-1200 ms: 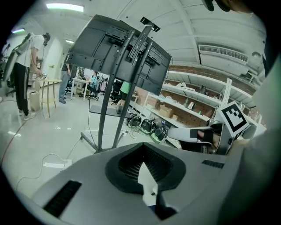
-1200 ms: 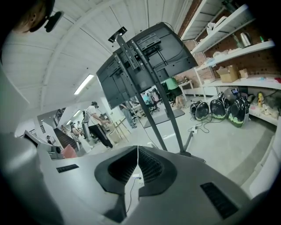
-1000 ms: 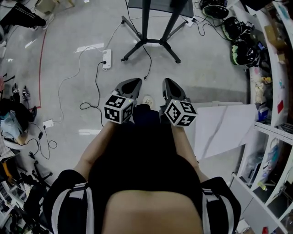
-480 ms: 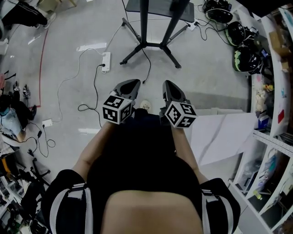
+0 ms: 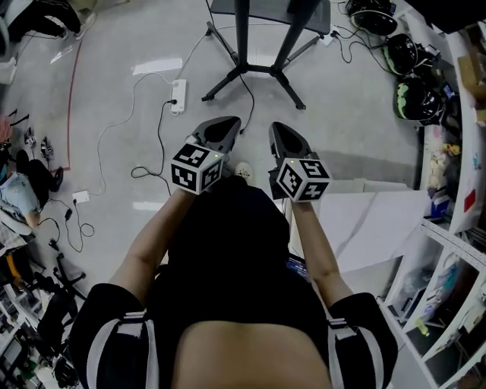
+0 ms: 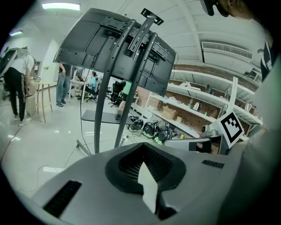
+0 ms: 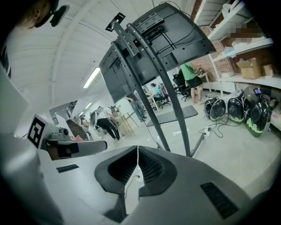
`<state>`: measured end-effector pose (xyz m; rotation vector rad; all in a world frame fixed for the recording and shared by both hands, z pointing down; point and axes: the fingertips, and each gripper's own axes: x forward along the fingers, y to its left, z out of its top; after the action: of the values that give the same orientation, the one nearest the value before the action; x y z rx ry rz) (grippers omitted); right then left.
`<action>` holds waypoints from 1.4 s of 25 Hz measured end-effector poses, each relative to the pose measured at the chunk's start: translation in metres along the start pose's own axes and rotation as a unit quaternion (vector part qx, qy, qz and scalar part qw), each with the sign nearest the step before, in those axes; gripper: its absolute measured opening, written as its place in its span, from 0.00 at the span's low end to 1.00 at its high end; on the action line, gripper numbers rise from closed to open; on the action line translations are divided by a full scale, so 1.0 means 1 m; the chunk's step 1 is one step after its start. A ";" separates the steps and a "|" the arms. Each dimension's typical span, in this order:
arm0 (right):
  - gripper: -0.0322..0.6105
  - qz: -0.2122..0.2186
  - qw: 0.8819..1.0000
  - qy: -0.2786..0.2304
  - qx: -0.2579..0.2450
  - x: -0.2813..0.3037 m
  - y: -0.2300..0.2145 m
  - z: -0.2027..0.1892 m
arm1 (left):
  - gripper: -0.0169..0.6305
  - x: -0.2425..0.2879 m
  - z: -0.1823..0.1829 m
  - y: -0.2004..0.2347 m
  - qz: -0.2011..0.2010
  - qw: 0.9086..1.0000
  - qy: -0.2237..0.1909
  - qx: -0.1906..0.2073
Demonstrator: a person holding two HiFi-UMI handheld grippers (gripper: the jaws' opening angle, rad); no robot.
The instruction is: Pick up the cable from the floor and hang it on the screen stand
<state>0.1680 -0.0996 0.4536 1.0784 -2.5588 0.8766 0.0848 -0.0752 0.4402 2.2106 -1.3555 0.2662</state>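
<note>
The floor [image 5: 364, 114] under you is pale grey and glossy, with soft patches of glare. Along your right runs open shelving [image 5: 456, 251] crowded with boxes and small items. A large white sheet [image 5: 372, 220] lies flat on the floor beside it, and helmets [image 5: 414, 95] sit further along. Overhead, the white ceiling carries a long strip light [image 6: 61, 6] — and a tall wooden table [image 6: 38, 84] stands far off to your left.

No legible lettering or numbers, only black-and-white square code markers on left cube [image 5: 197, 168] and right cube [image 5: 303, 179]

Left gripper [image 5: 228, 125] and right gripper [image 5: 279, 131] point toward the screen stand [image 5: 242, 34]; a black cable [image 5: 159, 140] lies leftward.
</note>
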 end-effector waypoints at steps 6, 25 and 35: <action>0.09 0.014 1.000 0.003 -0.028 0.023 0.001 0.016 | 0.04 0.019 0.002 0.019 -0.015 1.000 0.012 -0.011; 0.09 -0.013 1.000 -0.020 -0.010 0.126 -0.037 0.014 | 0.04 0.080 -0.029 0.117 -0.041 0.997 -0.012 -0.058; 0.09 -0.003 0.999 0.033 -0.023 0.191 -0.078 -0.038 | 0.04 0.114 -0.088 0.160 -0.041 0.998 0.009 -0.049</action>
<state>0.0887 -0.2291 0.5981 1.0269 -2.5071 0.8326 0.0083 -0.1729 0.6165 2.1705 -1.2387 0.1853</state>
